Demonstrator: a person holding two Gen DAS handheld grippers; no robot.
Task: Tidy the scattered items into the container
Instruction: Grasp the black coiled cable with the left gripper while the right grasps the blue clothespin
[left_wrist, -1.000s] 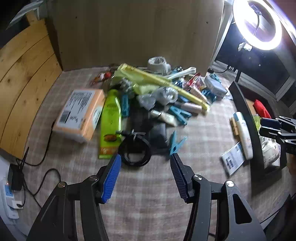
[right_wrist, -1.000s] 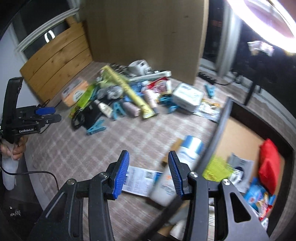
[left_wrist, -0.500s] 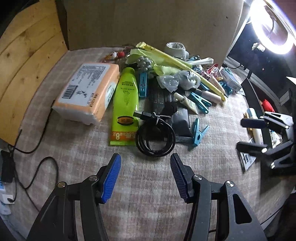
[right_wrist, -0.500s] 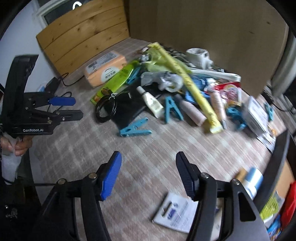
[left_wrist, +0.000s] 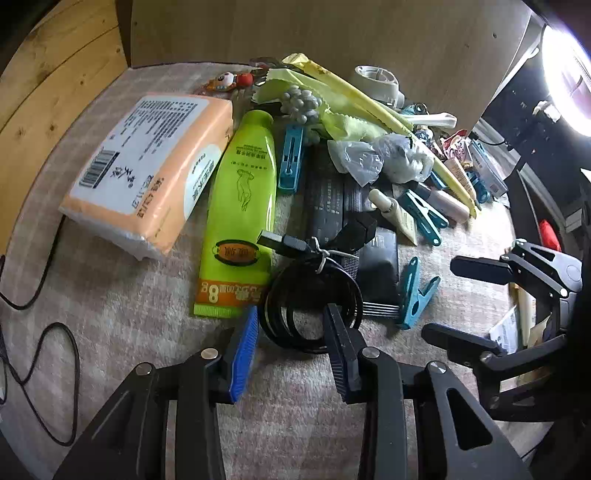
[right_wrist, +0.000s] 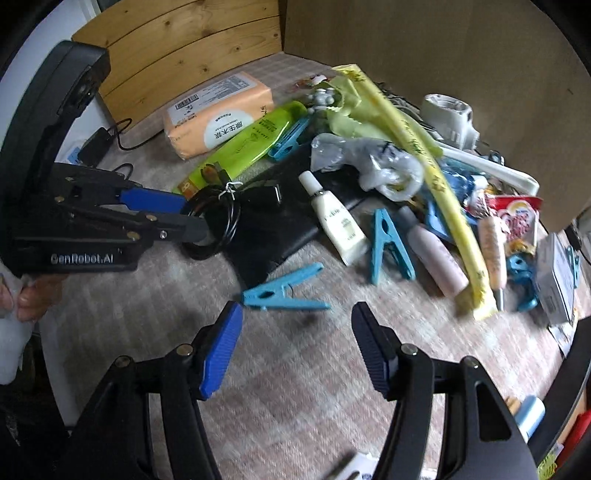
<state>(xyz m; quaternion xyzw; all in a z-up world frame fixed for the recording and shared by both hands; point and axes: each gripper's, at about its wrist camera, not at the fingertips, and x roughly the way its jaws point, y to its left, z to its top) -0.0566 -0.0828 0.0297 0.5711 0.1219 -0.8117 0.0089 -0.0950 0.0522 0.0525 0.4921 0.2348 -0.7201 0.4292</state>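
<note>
- Coiled black cable: lies flat on the cloth at 6 o'clock of the pile, touching the green bottle; plug end points to 10 o'clock, so the long axis runs 10–4.
- Left gripper: jaws closing astride the coil's near rim; pads not yet pressing.
- Risk: loops may splay or slip, or the bottle be dragged along.
- Right gripper: wide open, empty, just short of the blue clothespin.
</note>
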